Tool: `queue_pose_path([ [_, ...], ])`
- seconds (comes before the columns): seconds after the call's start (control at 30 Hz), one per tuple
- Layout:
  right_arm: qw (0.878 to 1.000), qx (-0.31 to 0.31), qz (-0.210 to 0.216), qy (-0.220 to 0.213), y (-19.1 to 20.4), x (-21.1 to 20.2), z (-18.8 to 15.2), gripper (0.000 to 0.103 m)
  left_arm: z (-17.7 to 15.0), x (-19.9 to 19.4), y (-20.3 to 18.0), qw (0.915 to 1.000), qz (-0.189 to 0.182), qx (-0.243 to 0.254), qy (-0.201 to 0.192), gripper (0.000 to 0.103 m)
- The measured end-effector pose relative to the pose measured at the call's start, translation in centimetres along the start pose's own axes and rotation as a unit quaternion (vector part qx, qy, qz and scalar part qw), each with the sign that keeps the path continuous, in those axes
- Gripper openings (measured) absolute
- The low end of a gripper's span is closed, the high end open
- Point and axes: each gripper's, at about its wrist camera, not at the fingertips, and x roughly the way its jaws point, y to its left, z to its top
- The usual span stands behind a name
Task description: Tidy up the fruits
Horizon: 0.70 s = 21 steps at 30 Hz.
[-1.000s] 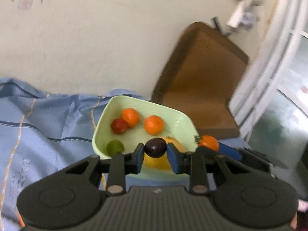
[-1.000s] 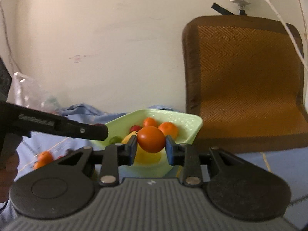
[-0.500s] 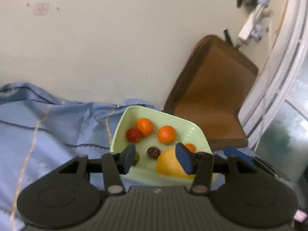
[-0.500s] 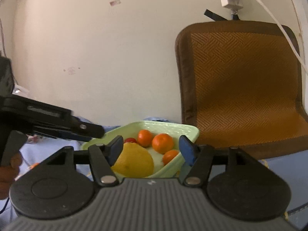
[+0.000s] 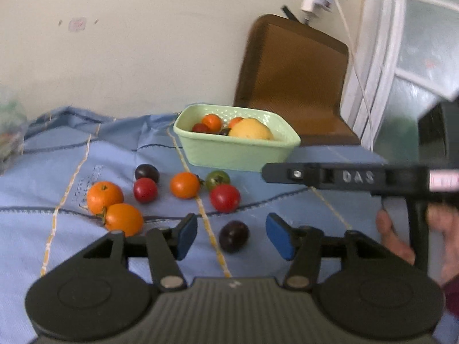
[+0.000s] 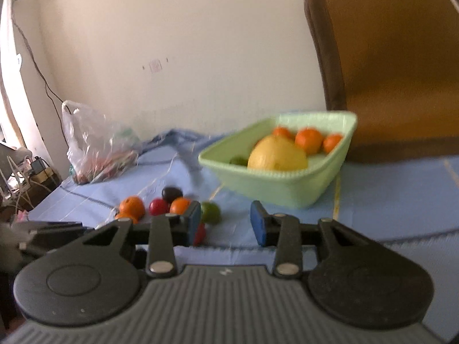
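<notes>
On the blue cloth, eight loose fruits are counted in the left wrist view: three orange ones, two red ones, two dark purple ones and one green one. They are spread in front of the single green basket, apart from it.

Inside the basket, one large yellow fruit is seen, with three small orange ones behind it and one green one beside it in the right wrist view. One red fruit and one dark one are also made out there in the left wrist view.

The left gripper is held low over the cloth, its jaws parted and just widened. The nearer purple fruit lies between the blue pads and is touched by neither.

The right gripper is seen with jaws apart, just narrowed, and nothing is clamped between them. Only cloth shows in the gap. The green fruit on the cloth sits just beyond the left pad, and a red one is half hidden behind that pad. The right gripper's side and the hand on its handle are seen at the right edge of the left wrist view.

One brown chair is set behind the basket, and one clear plastic bag lies by the wall.
</notes>
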Motion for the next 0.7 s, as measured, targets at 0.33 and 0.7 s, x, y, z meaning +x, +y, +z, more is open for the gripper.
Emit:
queue_pose_path([
  [0.33,0.998,-0.021,0.035,0.054,1.9,2.3,0.0,0.043,-0.5,1.3,-2.1,0.9963,0.047,0.065,0.031,0.051],
  [0.7,0.995,-0.045,0.02,0.09,2.5,3.7,-0.4,0.031,-0.6,1.1,-0.6,0.9993,0.016,0.018,0.029,0.026],
])
